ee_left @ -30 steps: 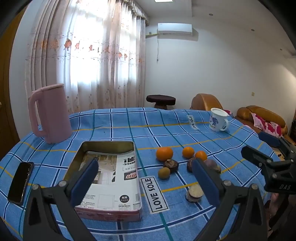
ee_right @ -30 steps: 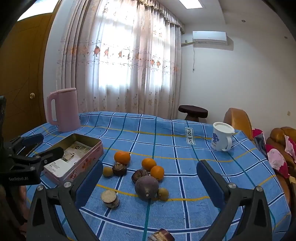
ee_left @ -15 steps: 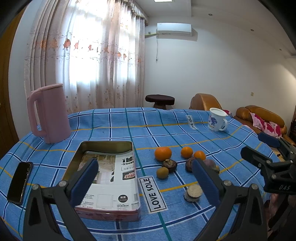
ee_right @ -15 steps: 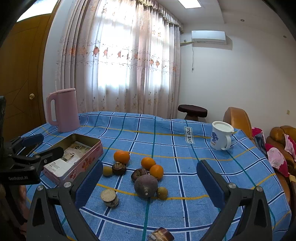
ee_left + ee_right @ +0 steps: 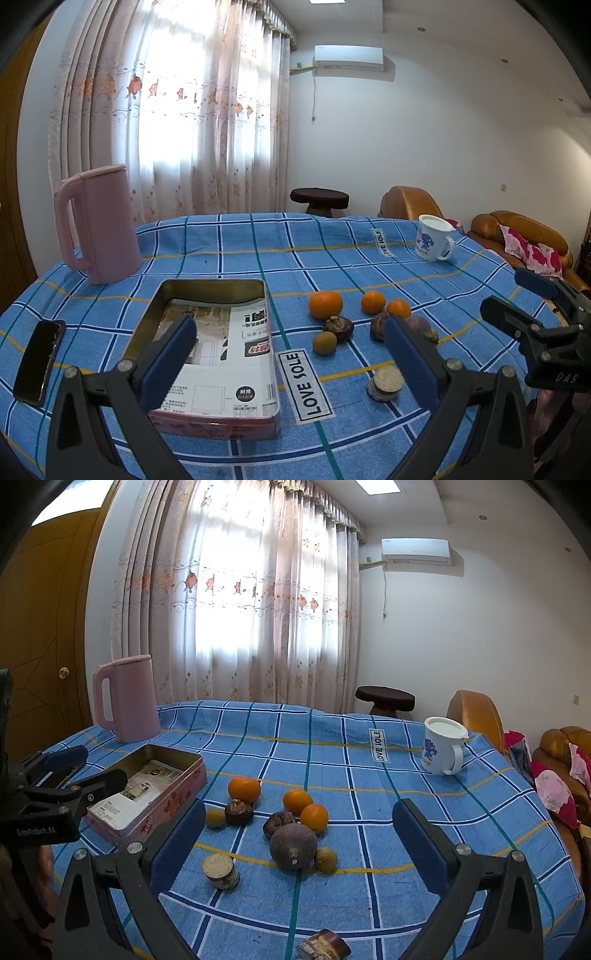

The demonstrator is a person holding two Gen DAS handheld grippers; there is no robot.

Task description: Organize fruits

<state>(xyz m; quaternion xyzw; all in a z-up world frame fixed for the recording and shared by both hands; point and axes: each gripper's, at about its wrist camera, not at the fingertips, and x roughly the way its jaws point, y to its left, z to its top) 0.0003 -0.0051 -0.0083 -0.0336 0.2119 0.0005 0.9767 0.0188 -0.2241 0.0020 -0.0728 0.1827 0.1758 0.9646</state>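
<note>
Loose fruit lies in a cluster on the blue checked tablecloth: a large orange (image 5: 325, 304) (image 5: 244, 789), two smaller oranges (image 5: 373, 301) (image 5: 297, 801), dark mangosteens (image 5: 338, 328) (image 5: 239, 812), a big purple fruit (image 5: 293, 845) and small yellow-green fruits (image 5: 324, 342) (image 5: 325, 860). An open pink tin (image 5: 216, 354) (image 5: 147, 794) with a printed paper inside stands left of the fruit. My left gripper (image 5: 291, 354) is open and empty above the tin's near edge. My right gripper (image 5: 299, 842) is open and empty, held near the purple fruit.
A pink kettle (image 5: 96, 223) stands at the back left. A white mug (image 5: 433, 238) stands at the back right. A black phone (image 5: 38, 361) lies at the left edge. A small round jar (image 5: 384, 382) (image 5: 220, 870) lies near the fruit; another brown object (image 5: 325, 945) lies at the front edge.
Both grippers have drifted very slightly; the scene sits a little lower and nearer in view. Nothing was taken hold of or moved on the table.
</note>
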